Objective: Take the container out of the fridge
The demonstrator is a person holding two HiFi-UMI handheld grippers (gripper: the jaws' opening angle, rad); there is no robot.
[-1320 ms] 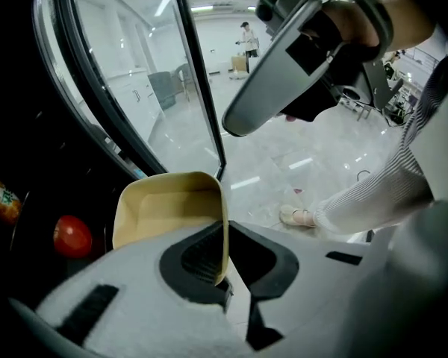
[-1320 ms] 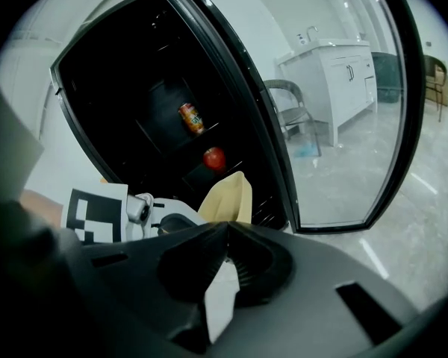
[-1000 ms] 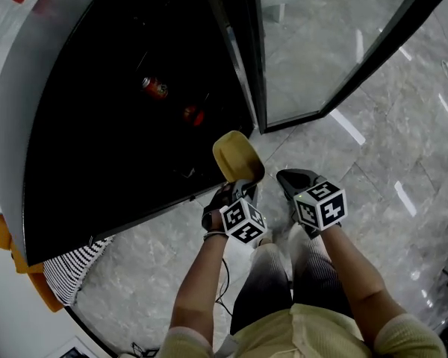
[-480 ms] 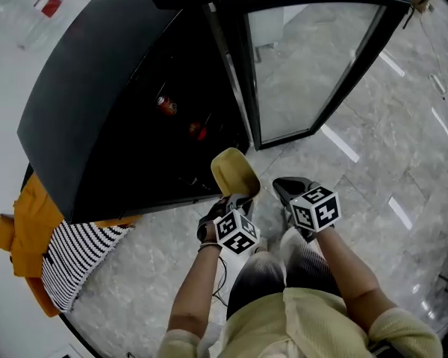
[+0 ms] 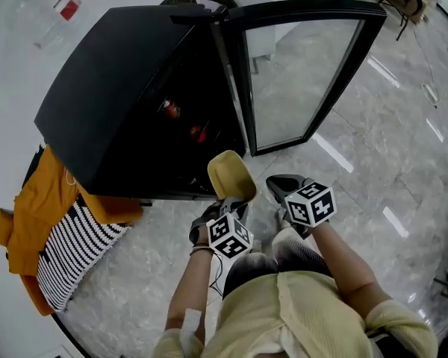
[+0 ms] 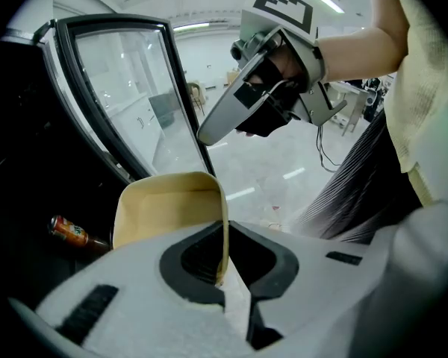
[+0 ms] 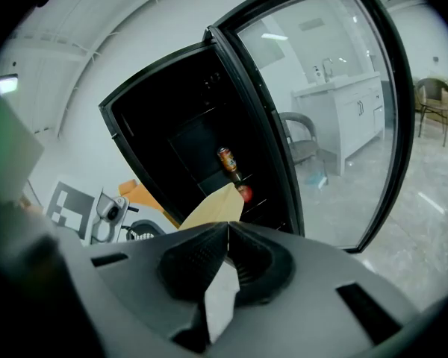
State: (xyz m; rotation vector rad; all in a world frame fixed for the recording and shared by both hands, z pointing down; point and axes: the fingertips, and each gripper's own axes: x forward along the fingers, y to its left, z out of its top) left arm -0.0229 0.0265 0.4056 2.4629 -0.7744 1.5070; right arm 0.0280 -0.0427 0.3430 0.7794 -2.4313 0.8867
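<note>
**Two grippers before the fridge — one holds the container**

Left gripper (image 6: 224, 271) is clenched on the tan container (image 6: 168, 207), one thin wall pinched between its jaws. The container stands up just ahead of the jaw tips, outside the fridge (image 5: 112, 103). Right gripper (image 7: 225, 248) hangs just beside it to the right, jaws pressed together with nothing between them. Beyond both, the glass door (image 5: 299, 66) stands open, and a bottle (image 6: 71, 232) lies inside — behind the container.

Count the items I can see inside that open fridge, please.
2: a bottle, and a red item just below it. The dark fridge may hide more.
</note>
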